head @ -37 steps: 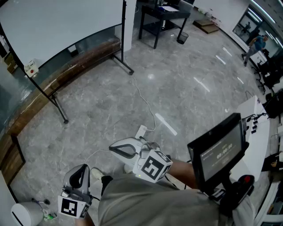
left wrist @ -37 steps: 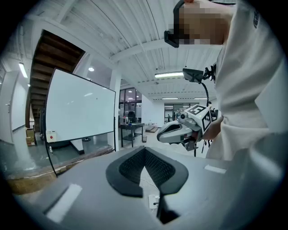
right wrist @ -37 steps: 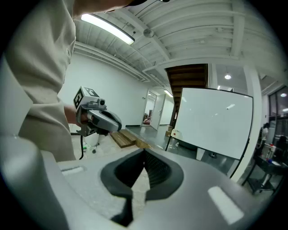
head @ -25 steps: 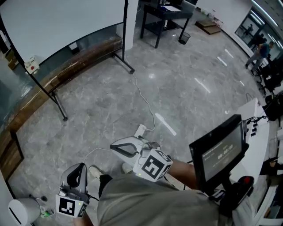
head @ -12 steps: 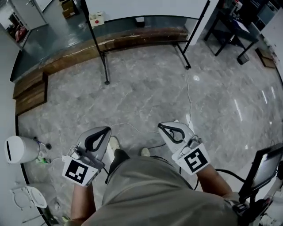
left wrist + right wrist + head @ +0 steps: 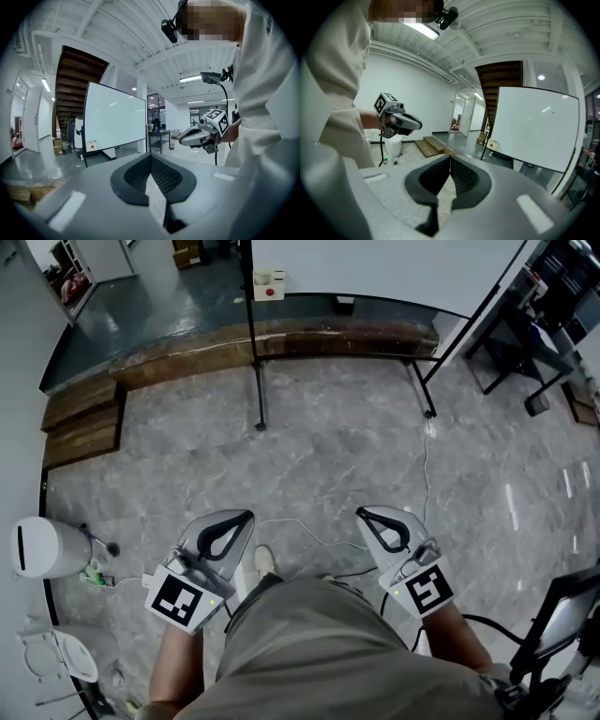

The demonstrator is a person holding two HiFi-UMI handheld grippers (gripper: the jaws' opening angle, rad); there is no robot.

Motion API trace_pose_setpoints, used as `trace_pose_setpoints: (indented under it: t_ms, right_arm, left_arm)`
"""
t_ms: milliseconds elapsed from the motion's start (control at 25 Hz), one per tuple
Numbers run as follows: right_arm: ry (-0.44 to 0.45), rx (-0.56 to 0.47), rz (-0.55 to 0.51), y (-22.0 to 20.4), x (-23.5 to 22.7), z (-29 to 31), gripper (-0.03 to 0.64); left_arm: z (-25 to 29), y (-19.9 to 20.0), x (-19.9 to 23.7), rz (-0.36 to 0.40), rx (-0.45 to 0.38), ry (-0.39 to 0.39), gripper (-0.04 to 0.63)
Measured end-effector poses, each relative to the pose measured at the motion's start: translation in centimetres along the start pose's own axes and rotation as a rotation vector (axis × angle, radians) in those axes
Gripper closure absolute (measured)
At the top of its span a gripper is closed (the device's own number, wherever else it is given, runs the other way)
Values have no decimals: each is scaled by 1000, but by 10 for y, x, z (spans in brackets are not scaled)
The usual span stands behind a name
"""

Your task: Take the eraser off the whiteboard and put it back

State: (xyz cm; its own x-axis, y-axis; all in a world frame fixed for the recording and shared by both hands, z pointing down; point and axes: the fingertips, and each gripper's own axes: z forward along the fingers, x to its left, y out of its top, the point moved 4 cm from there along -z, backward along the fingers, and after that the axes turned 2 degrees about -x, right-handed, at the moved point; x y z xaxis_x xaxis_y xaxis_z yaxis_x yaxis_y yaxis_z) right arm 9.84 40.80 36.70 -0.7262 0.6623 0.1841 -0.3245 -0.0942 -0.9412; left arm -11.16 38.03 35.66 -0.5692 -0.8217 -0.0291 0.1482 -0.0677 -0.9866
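Two handheld grippers, the left gripper (image 6: pixel 242 517) and the right gripper (image 6: pixel 364 515), are carried low in front of the person, each with its jaws pressed together and nothing between them. Both point toward the whiteboard (image 6: pixel 115 117), which stands well apart across the grey floor (image 6: pixel 328 456). A small white block with a red spot, taken to be the eraser (image 6: pixel 269 282), sits against the lower corner of the board beside the black stand post (image 6: pixel 255 352). It has not been lifted, so the step in hand is judged to be the approach, and the task is at its outset. To do it well, the walk should pass clear of the stand's feet, the raised wooden step (image 6: pixel 281 338) under the board and the white cable (image 6: pixel 424 470) trailing over the floor. One gripper should be chosen and its jaws parted before it arrives, wider than the block. It should meet the eraser square on, one pad on each of two opposite sides, and close firmly. The block probably clings to the board, so a straight pull away from the surface is likely safer than a sideways drag. The other gripper is best kept out of the way.
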Motion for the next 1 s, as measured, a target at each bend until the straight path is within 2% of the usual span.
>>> trace_pose_setpoints:
  t_ms: [280, 440, 560, 800, 1000]
  right_arm:
    - [-27, 7, 8, 24, 16, 76, 612]
    - [-83, -4, 40, 30, 11, 100, 610]
    - [-83, 7, 52, 28, 2, 110, 598]
    - [-51, 26, 48, 16, -46, 131, 598]
    - [-23, 16, 46, 6, -112, 146, 598]
  left_arm:
    - [-17, -9, 57, -19, 15, -65, 591]
    - [-16, -18, 88, -32, 35, -79, 591]
    - [-5, -22, 100, -40, 33, -87, 591]
    - [45, -17, 118, -45, 42, -94, 591]
    - [105, 0, 131, -51, 42, -62, 591]
